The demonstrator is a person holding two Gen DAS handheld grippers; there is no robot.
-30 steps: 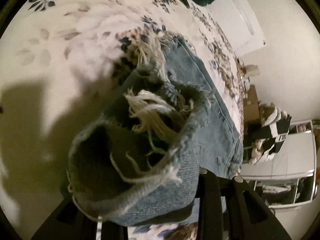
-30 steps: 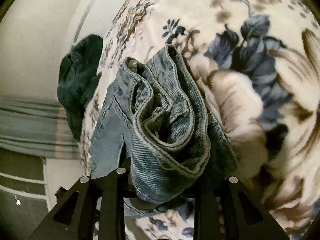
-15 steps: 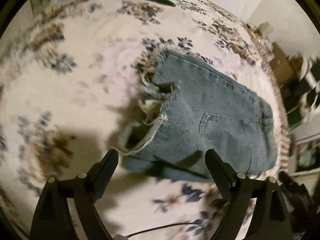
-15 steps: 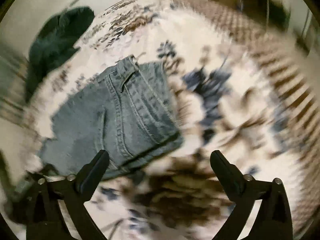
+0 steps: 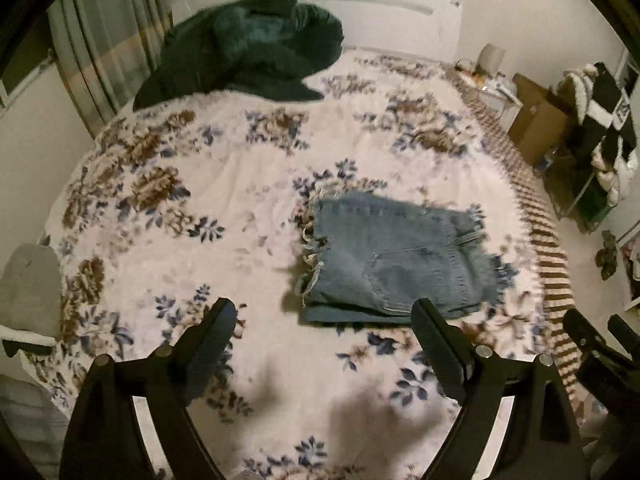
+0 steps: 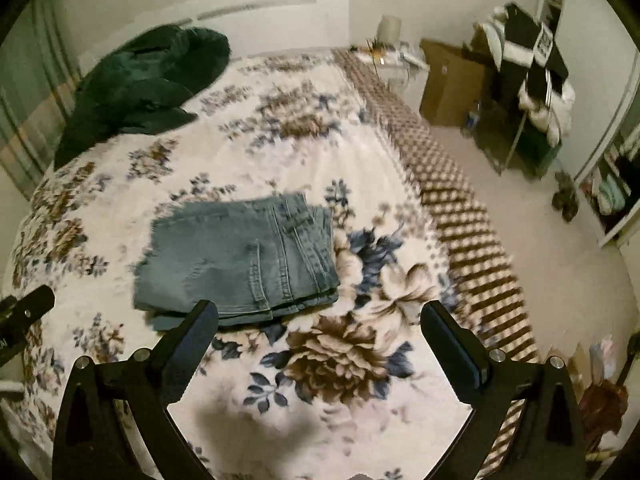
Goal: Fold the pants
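Floral bed cover point(image 5: 240, 208) carries the folded pants point(image 5: 392, 256), lying just ahead of both tongs. Left tongs point(image 5: 324, 320) and right tongs point(image 6: 320, 320) gape apart, empty. Judged folded; lift clear without snagging denim.

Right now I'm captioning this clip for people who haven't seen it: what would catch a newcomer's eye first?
First the folded denim pants, lying flat in a neat stack near the middle of the floral bedspread, frayed hems toward the left. Next, the dark green heap of fabric bunched at the far end of the bed by the curtain. In the foreground, the left gripper and right gripper both stand open and empty, clear of the pants.
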